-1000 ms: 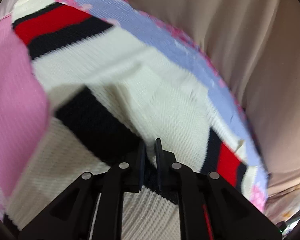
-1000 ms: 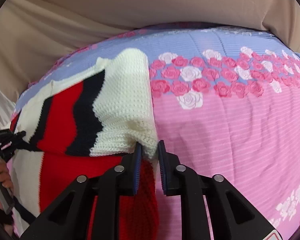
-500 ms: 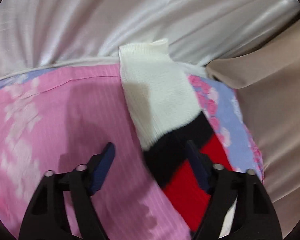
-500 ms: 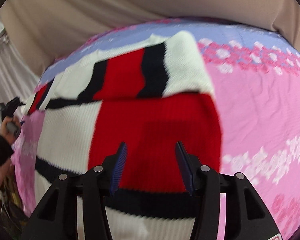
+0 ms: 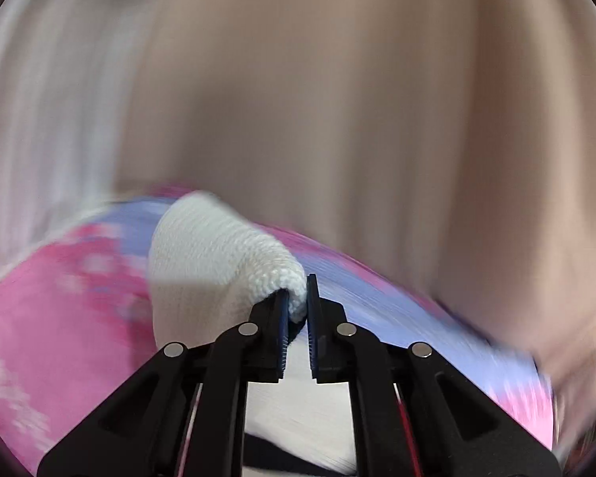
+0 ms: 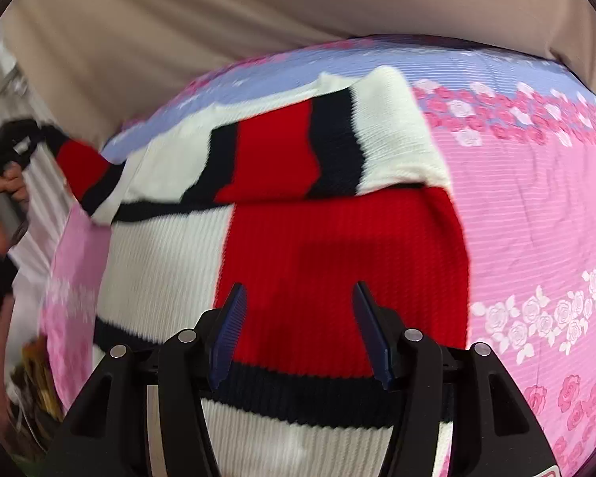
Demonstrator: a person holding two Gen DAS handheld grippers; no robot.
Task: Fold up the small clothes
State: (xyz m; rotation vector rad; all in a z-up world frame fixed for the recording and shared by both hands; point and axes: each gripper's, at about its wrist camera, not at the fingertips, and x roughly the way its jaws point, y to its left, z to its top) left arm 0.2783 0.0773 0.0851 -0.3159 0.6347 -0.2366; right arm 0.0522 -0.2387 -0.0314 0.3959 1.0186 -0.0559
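One knitted sweater [image 6: 298, 238], cream with red blocks and dark stripes, lies spread on the bed [image 6: 536, 218], whose pink and lilac rose-print sheet shows bare toward the right edge. Its body lies flat, and one sleeve [image 6: 337, 139] is already laid across the chest, parallel to the far edge of the bed, which reads as the first fold of the job. The other sleeve [image 6: 79, 167] is lifted off the sheet toward the left edge, stretched taut. Probably it is being drawn out so it can be laid over the chest in turn.

The left gripper [image 5: 296, 306] has its jaws clenched on the cream cuff [image 5: 218, 262] of that sleeve, a bunch of knit pinched between the pads; its view is heavily smeared, so how high it hangs over the bed is hard to judge. From the right wrist view, a person's hand [image 6: 2, 206] holds that tool out past the left edge of the bed.

The right gripper [image 6: 298, 318] hangs over the near red panel of the sweater, pointing steeply down at it. Its jaws have just been opening and now stand released, with nothing between the pads, clear of the cloth.
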